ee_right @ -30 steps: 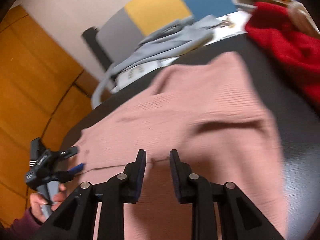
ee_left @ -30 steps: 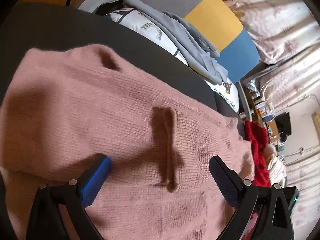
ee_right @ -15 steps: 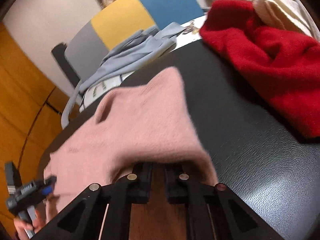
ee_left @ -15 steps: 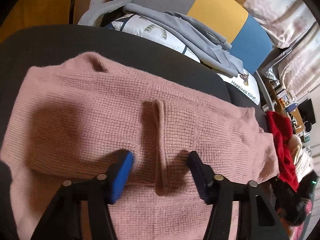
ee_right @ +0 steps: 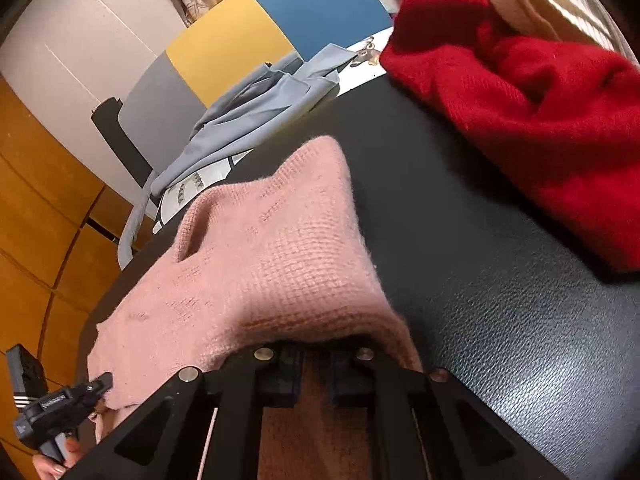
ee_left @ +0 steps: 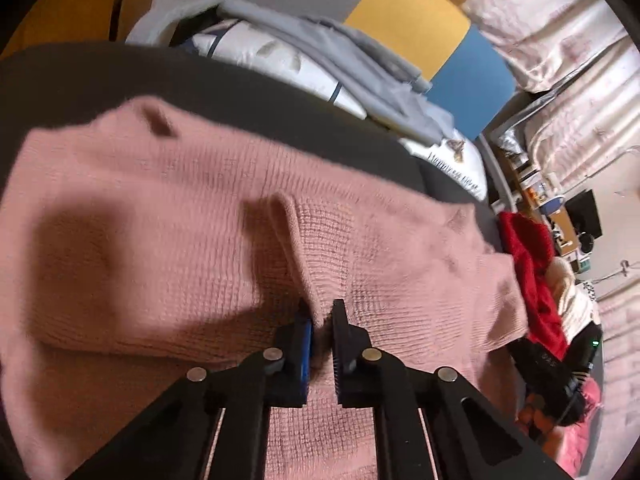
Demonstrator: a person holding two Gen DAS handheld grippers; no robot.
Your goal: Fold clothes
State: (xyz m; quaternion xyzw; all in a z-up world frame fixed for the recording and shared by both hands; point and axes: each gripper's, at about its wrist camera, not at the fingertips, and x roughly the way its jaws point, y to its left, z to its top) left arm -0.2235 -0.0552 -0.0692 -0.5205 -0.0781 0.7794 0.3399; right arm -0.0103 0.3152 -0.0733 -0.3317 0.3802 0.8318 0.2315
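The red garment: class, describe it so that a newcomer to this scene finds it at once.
Start at the dark table, where a pink knitted sweater is spread. Beyond the sweater's far end lies the red garment, a crumpled fuzzy heap. A cream knit sits against it; only this one is bright red.

Pink sweater [ee_right: 280, 264] drapes over the right gripper [ee_right: 314, 376], apparently hiding its fingertips; pillow lettering [ee_left: 460, 168] blurred.
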